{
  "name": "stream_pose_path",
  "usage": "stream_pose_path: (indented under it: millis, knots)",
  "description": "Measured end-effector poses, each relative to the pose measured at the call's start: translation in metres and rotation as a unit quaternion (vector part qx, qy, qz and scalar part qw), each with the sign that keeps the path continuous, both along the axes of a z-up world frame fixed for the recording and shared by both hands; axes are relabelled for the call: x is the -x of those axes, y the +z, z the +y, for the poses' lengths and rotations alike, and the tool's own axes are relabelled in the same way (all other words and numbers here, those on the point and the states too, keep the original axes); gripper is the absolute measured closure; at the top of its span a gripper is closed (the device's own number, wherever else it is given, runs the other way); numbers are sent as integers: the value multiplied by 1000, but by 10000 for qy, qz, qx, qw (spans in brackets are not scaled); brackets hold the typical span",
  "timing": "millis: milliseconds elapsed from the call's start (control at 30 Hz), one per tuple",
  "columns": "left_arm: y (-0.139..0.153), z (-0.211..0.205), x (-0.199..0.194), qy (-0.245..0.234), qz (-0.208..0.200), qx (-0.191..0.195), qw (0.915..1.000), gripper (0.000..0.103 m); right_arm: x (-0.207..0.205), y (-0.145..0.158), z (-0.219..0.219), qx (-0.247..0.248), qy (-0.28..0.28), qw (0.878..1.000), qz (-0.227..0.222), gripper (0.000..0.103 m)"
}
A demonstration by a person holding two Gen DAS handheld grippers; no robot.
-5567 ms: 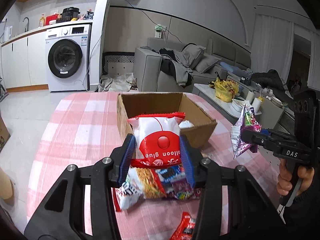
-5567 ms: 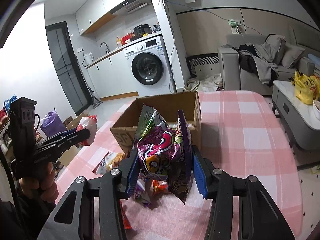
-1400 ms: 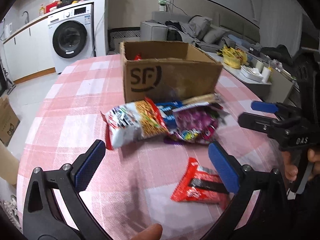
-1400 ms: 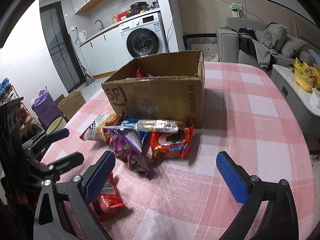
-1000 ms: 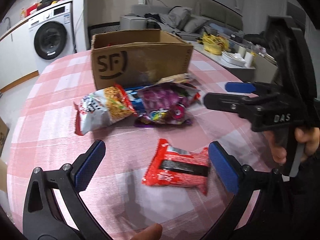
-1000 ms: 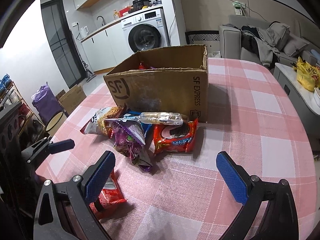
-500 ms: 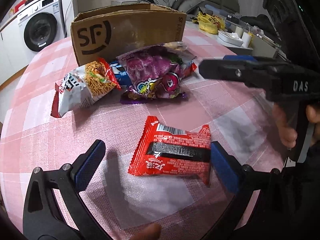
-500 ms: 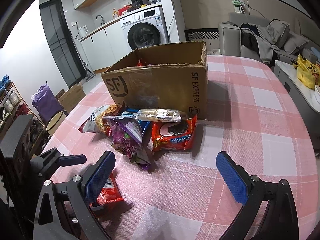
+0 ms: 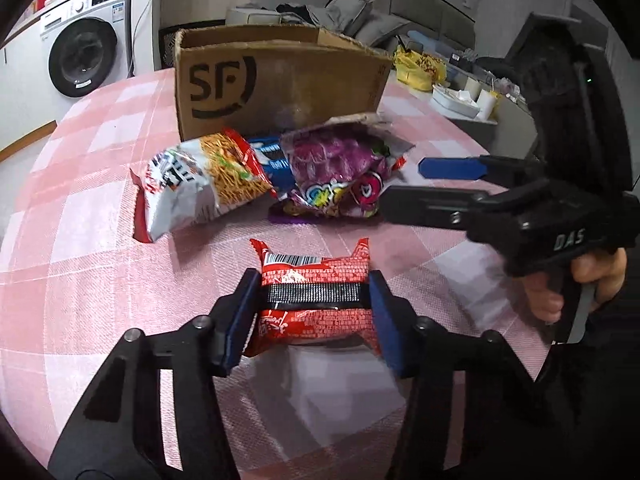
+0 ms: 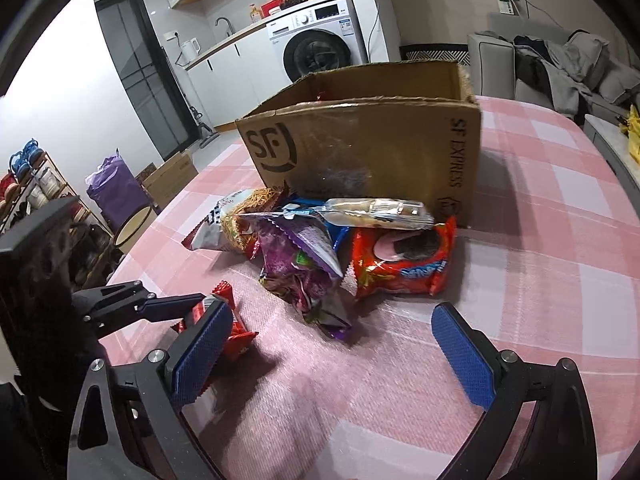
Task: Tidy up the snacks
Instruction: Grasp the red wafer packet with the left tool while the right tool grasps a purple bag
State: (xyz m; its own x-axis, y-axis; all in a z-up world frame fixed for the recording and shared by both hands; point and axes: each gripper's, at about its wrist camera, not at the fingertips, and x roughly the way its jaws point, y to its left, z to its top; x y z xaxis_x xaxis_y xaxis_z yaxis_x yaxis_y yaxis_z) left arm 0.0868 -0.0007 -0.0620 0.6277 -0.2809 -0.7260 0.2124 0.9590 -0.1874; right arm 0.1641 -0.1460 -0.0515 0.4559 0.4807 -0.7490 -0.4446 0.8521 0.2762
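Our left gripper (image 9: 312, 300) jaws are closing on the flat red foil snack packet (image 9: 314, 298); our right gripper (image 10: 332, 354) gapes wide, empty.

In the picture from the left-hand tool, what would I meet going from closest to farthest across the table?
Left tool, its jaws closing with the red snack packet between them → the pile with the purple bag → the cardboard box.

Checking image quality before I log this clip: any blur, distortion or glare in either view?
Left wrist: fisheye bends the cardboard box; the purple snack bag edge is smeared. Right wrist: sharper, heavy dark vignette at the corners, soft shadows beside the box; no strong glare.
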Motion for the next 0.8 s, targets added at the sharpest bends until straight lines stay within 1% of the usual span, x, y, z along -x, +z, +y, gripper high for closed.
stream_pose_path:
  millis: [167, 333, 400, 500, 600, 633, 667, 700, 733, 800]
  knots:
    - [2, 8, 3, 92, -43, 56, 9999, 54, -6, 0, 10, -29, 64, 10000, 6, 10]
    - [5, 10, 9, 95, -70, 85, 9999, 54, -12, -1, 22, -14, 141, 9999, 36, 16]
    - [5, 10, 12, 98, -87, 128, 9998, 54, -15, -2, 27, -27, 161, 9999, 45, 17]
    - [3, 10, 12, 138, -73, 103, 9998, 54, -20, -3, 34, -4, 162, 9999, 41, 21]
    - [2, 13, 12, 163, -65, 126, 9998, 54, -23, -5, 39, -17, 163, 9999, 47, 27]
    - [2, 14, 13, 159, -59, 138, 9998, 54, -23, -5, 40, -2, 162, 9999, 26, 32]
    - [1, 14, 13, 169, -57, 134, 9998, 54, -23, -4, 40, 18, 157, 9999, 21, 41]
    - [1, 15, 13, 194, -53, 126, 9997, 54, -22, -4, 40, 41, 145, 9999, 10, 48]
    - [1, 16, 13, 205, -56, 133, 9997, 54, -23, -5, 40, 60, 140, 9999, 15, 58]
    - [2, 17, 14, 218, -80, 166, 9996, 54, -21, -4, 38, -16, 158, 9999, 4, 61]
